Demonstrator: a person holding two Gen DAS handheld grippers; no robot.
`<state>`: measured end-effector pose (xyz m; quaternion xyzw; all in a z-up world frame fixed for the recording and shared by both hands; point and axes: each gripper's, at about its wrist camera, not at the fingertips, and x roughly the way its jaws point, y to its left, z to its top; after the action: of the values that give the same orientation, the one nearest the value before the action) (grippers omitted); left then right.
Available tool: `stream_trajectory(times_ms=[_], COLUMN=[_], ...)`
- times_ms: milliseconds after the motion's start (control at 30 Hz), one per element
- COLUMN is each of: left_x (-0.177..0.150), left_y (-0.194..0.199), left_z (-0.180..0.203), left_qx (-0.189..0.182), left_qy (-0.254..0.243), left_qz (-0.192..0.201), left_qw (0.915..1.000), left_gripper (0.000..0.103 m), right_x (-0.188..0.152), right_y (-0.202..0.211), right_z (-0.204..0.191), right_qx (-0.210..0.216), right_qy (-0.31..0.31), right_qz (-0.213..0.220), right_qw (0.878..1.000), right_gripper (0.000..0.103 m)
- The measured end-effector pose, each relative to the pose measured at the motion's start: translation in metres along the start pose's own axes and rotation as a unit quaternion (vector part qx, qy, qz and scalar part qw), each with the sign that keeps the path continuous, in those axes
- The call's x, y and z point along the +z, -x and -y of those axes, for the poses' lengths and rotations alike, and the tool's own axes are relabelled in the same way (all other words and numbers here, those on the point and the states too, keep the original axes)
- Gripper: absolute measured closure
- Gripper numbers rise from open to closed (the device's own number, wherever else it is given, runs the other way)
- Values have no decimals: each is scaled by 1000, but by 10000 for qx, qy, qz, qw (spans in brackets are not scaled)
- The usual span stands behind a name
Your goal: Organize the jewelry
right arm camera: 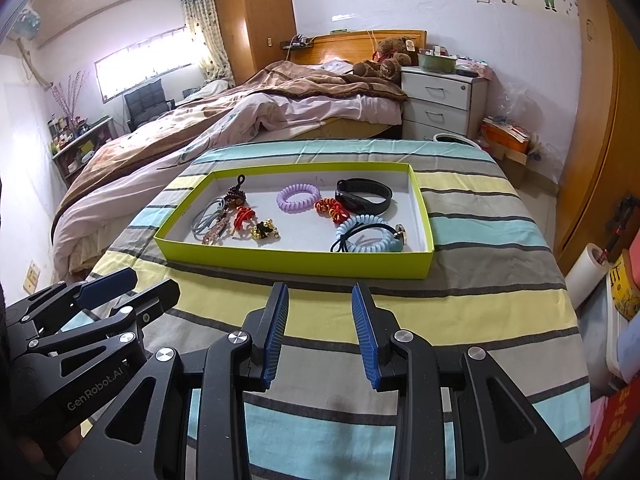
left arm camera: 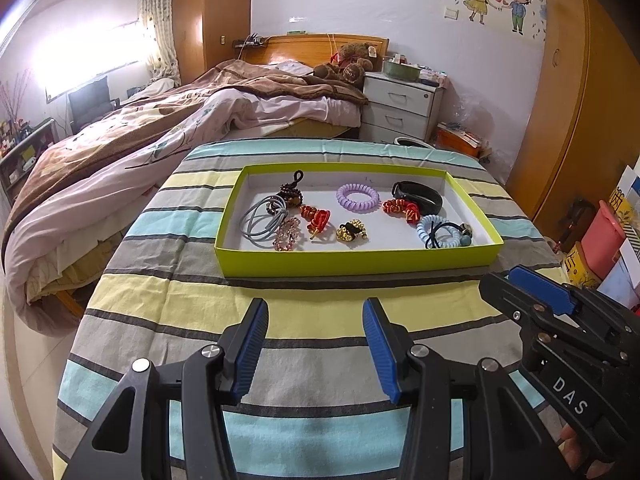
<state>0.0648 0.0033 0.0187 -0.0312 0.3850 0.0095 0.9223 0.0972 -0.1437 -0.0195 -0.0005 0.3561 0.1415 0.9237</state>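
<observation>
Jewelry all sits inside the lime-green tray (left arm camera: 356, 258) at twelve o'clock from your grippers, on the striped cloth (left arm camera: 168, 312). Your left gripper (left arm camera: 316, 344) is spread wide and holds nothing; your right gripper (right arm camera: 320, 332) is spread too, equally empty, just beside it at three o'clock. Both hover short of the tray's near wall.

Inside, from nine o'clock round: grey hair ties (left arm camera: 260, 220) tangled with a pink bead bracelet (left arm camera: 287, 234), a red knot charm (left arm camera: 318, 218), gold bells (left arm camera: 352, 231) at centre, a purple coil tie (left arm camera: 357, 197) at the far side, a black wristband (left arm camera: 420, 197), and a pale blue coil tie (left arm camera: 440, 232) at three o'clock.

My read: everything being boxed fits either a finished gather or a sort within the tray about to happen, and I can't tell which. Any reach in calls for clearing that near wall and pinching one piece, not a tangle.
</observation>
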Motion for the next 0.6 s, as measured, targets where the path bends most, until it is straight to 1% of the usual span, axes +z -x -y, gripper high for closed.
stream_trajectory(times_ms=[600], left_x=[-2], left_y=[4], left_z=[-2], left_qx=[49], left_qy=[-11], left_qz=[-10], left_qw=[10000], left_gripper=[54], right_x=[-2], right_y=[0], right_z=[-2], right_qx=[18], right_qy=[10], right_qz=[2], right_qw=[10000], right_gripper=[69])
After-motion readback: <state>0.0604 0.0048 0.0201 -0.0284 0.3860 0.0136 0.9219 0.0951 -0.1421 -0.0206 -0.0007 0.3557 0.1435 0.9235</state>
